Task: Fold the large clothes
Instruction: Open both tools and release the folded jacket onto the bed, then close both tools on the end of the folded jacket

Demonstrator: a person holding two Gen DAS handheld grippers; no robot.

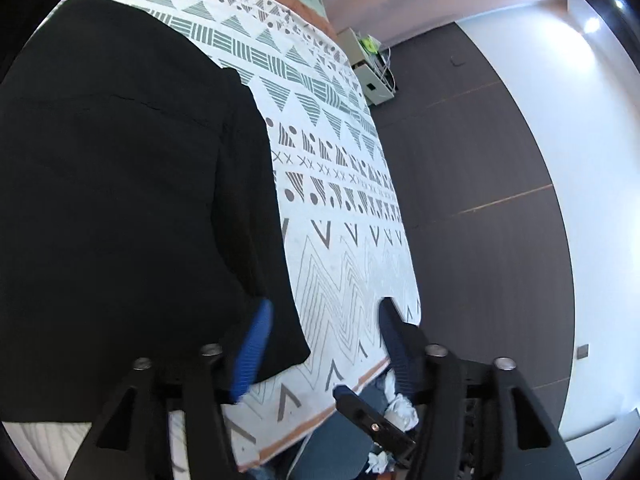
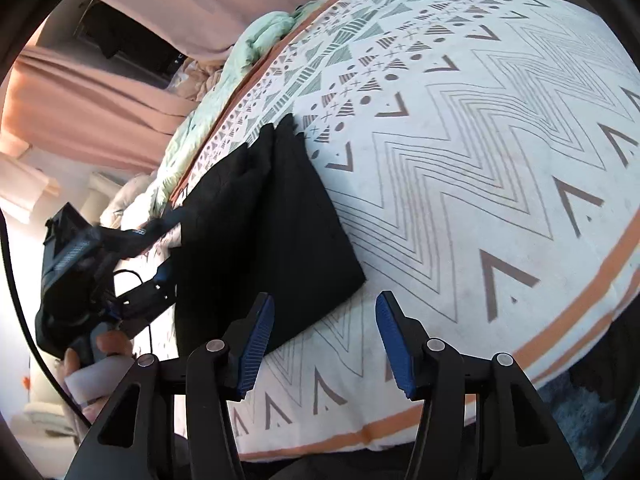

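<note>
A black garment (image 1: 120, 200) is laid flat on a patterned bedspread (image 1: 340, 200), folded into a long dark panel with straight edges. In the right wrist view the same garment (image 2: 272, 232) is seen running from the near middle away toward the far left of the bed, its near corner lying just left of centre.

The left gripper (image 1: 320, 344) is held with its jaws apart; the left blue pad (image 1: 252, 352) is seen over the garment's near corner, and the other pad over the bedspread, nothing being clamped. The right gripper (image 2: 324, 344) is likewise held apart above the bedspread (image 2: 480, 160), its left pad (image 2: 256, 348) at the garment's near edge, with no cloth pinched.

At the left edge of the right wrist view, a hand (image 2: 96, 364) is seen holding the left gripper. A pale green blanket (image 2: 224, 80) is bunched at the far side of the bed.
</note>
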